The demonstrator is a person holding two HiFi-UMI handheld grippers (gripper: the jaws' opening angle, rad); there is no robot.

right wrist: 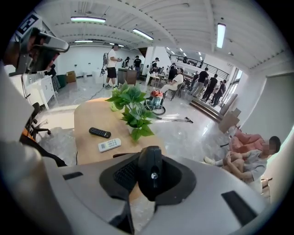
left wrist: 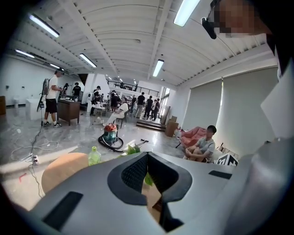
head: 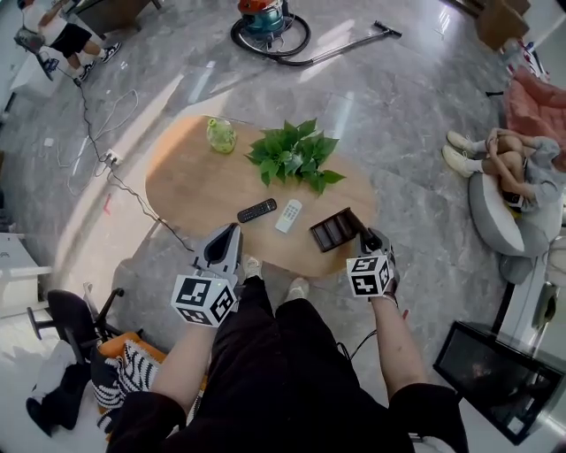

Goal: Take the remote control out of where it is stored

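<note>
One remote control is being pinched in the air beside its storage box at an oval wooden table.

The table [head: 177, 181] is standing on a glossy grey marble floor [head: 398, 106] in a big white hall lit by strip lights, with one vacuum cleaner [head: 265, 22] sitting beyond it and a person [head: 517, 168] resting on a beanbag [head: 495, 217] to the right. On the table I am counting one green bottle [head: 220, 134], one leafy plant [head: 294, 152], one dark storage box [head: 334, 232] and two loose remotes, a black remote [head: 256, 211] and a white remote [head: 288, 216], lying near each other but apart. The right tool [head: 371, 239] is pinching a third, a black remote control [right wrist: 150, 172] seen end-on, held off the table by the box's right end. The left tool [head: 230, 232] is hovering with its jaws pressed together, holding nothing.
</note>
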